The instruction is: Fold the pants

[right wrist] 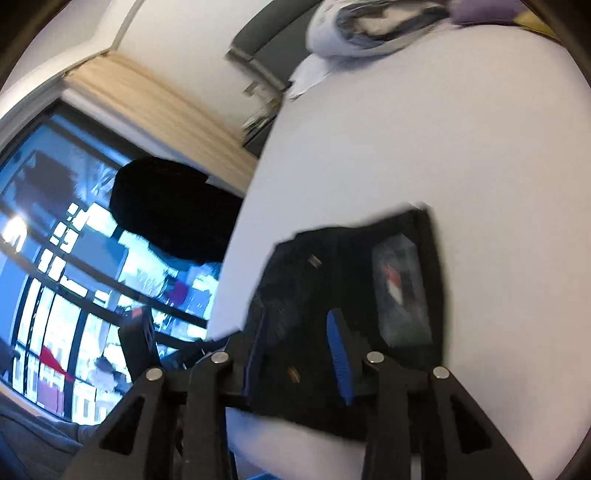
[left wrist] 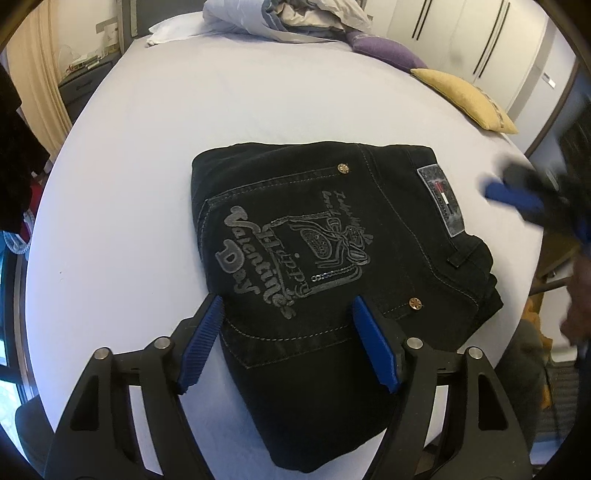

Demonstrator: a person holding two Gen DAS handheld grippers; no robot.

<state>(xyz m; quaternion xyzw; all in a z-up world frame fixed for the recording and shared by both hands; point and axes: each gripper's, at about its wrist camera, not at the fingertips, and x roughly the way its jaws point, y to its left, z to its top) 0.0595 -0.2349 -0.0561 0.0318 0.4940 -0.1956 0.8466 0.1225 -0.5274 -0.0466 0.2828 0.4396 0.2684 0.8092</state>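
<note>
Black denim pants (left wrist: 332, 266) lay folded into a compact rectangle on the pale lilac bed (left wrist: 147, 184), at the centre of the left wrist view, back pocket up with its grey lettering and a brand patch (left wrist: 441, 199) toward the right edge. At the bottom of that view, the left hand-held gripper (left wrist: 288, 343) hung over the near end of the fold, its blue pads spread wide on either side of the cloth and pressing on nothing. At the right edge, blurred, the right hand-held gripper (left wrist: 517, 192) hovered just past the waistband; in its own view (right wrist: 299, 354) the jaws stood partly apart above the pants (right wrist: 351, 280), gripping nothing. Farther out, a yellow cushion (left wrist: 465, 99) and a purple cushion (left wrist: 384, 51) sat at the upper right, with a heap of bedding (left wrist: 280, 18) at the top.
</note>
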